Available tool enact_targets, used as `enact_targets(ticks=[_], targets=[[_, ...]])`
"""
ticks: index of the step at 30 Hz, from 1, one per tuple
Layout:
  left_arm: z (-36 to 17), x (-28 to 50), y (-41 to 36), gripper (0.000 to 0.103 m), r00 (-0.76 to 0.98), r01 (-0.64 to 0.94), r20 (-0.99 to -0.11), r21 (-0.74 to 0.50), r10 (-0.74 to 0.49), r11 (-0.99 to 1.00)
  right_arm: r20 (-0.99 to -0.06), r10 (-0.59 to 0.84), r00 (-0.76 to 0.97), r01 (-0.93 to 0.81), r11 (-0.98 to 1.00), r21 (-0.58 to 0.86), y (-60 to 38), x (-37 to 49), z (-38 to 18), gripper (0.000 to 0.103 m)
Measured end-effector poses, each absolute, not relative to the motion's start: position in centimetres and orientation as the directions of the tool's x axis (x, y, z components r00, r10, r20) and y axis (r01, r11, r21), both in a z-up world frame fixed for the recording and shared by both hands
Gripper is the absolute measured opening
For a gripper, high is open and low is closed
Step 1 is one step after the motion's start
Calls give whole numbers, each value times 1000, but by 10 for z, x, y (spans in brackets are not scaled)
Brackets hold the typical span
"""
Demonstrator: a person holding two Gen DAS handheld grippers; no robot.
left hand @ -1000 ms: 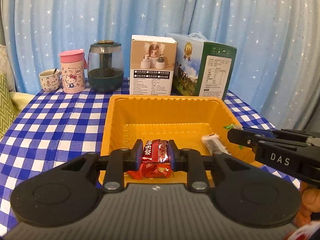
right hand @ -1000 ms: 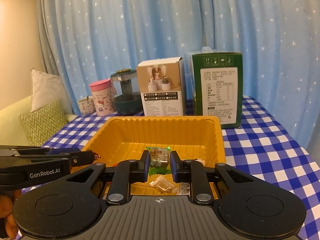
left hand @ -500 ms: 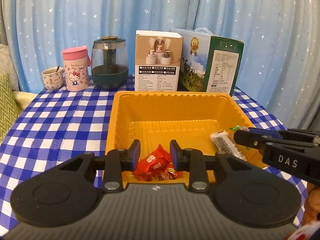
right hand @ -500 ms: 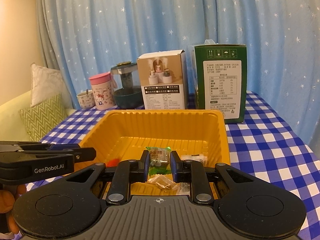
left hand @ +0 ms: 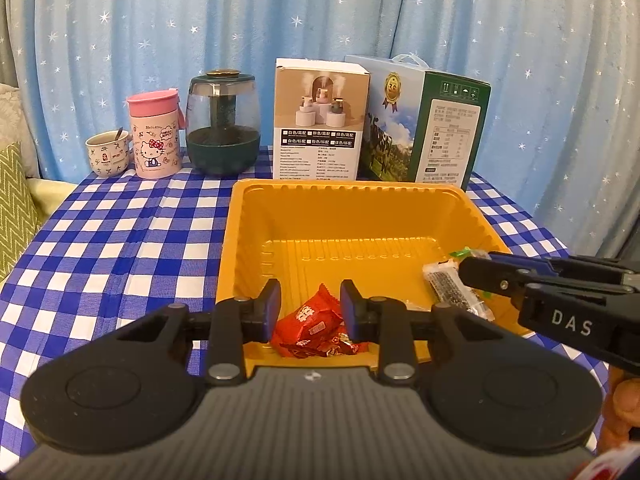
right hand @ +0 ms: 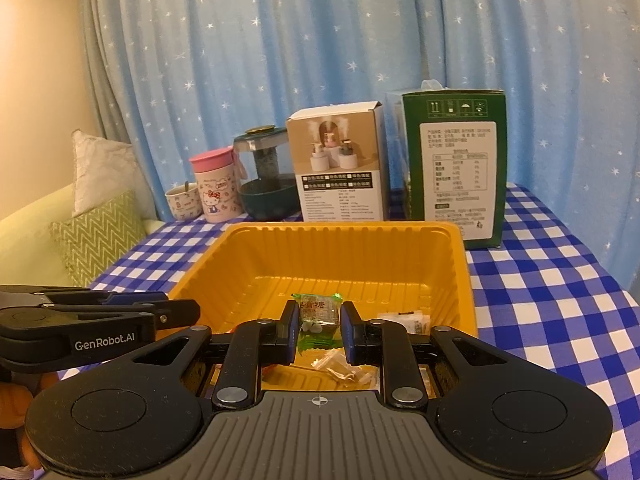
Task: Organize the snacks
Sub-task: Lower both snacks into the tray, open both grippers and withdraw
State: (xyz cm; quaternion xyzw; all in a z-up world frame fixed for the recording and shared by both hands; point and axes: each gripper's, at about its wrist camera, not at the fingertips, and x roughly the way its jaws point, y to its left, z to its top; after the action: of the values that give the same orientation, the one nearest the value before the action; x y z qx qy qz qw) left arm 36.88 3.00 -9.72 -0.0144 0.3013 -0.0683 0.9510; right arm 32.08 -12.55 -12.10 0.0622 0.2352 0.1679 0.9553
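An orange plastic tray [left hand: 352, 216] sits on the checked table; it also shows in the right wrist view [right hand: 340, 256]. My left gripper [left hand: 310, 310] is open over the tray's near edge, with red-wrapped snacks [left hand: 312, 328] lying loose below it in the tray. My right gripper [right hand: 319, 326] is shut on a green-wrapped candy [right hand: 318, 318] held above the tray's near right part. A white-and-black wrapped snack [left hand: 452, 286] and clear wrapped pieces [right hand: 340, 368] lie in the tray.
Along the table's back stand a small cup [left hand: 107, 154], a pink Hello Kitty mug [left hand: 155, 140], a dark green glass jar [left hand: 222, 124], a white humidifier box [left hand: 318, 120] and a green carton [left hand: 432, 124]. Blue curtain behind. Cushions [right hand: 100, 232] at the left.
My left gripper has opened and let the red snack drop into the tray, then lifted slightly. My right gripper keeps hold of the green candy and has risen a little.
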Motion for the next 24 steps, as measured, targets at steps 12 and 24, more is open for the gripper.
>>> enact_targets(ticks=[12,24], targets=[[-97,368,30,30,810,116,-570,-75,-138,990,-421,357,834,-295,933,207,-125,324,-122,22],[-98,369,31,32,806,115,-577,-70,-134,991,-416,338,844,-258,937,236,-137,326,-119,60]])
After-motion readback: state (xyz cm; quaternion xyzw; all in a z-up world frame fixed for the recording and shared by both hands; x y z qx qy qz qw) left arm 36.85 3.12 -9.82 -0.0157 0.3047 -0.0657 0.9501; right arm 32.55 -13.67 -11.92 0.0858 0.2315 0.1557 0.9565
